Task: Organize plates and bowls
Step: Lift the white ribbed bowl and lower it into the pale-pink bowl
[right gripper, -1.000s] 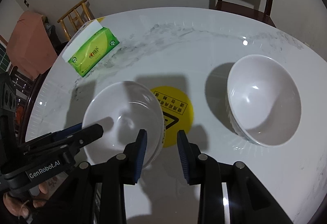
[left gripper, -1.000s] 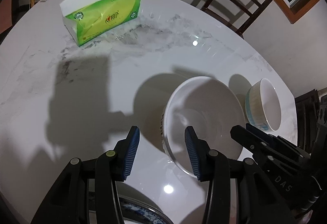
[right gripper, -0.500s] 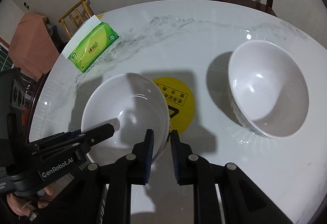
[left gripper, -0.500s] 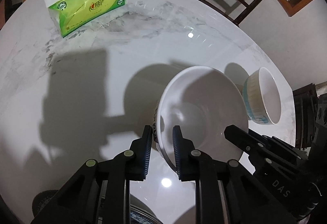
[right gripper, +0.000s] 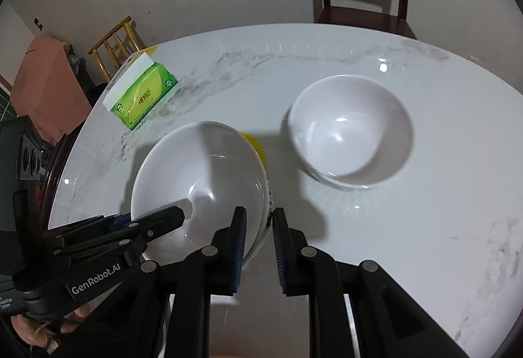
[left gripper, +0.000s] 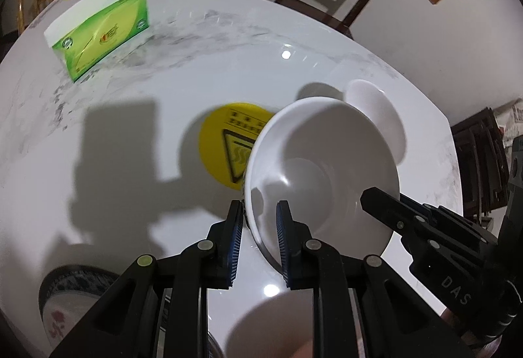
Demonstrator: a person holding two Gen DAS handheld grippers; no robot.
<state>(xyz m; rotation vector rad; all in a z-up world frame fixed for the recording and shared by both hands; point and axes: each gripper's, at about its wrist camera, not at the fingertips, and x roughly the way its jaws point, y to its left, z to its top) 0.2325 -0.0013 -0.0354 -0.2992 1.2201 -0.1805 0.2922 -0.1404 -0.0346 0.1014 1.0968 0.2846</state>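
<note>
Nearest to me, both tongs have hold of one white bowl. The left gripper pinches its left rim, one pad inside and one outside; the right gripper does the same on the right rim, so the held bowl hangs between them, tilted, seemingly just clear of the marble table. Both pairs of jaws have just been closing, with the thin bowl wall between the pads.

I'd judge it stiff, glazed and slippery, fairly weighty, and breakable if it slips. A thin rim pinch on two opposite sides seems the sensible hold, kept level so it doesn't pivot.

Beyond it on the table lies a yellow sticker, half covered by the bowl. To the right and further off sits the second bowl, empty and upright. At the far left stands a green tissue box.

The left view alone shows a patterned plate at the near edge, and hides most of the second bowl behind the held one; the right view shows that bowl whole.
</note>
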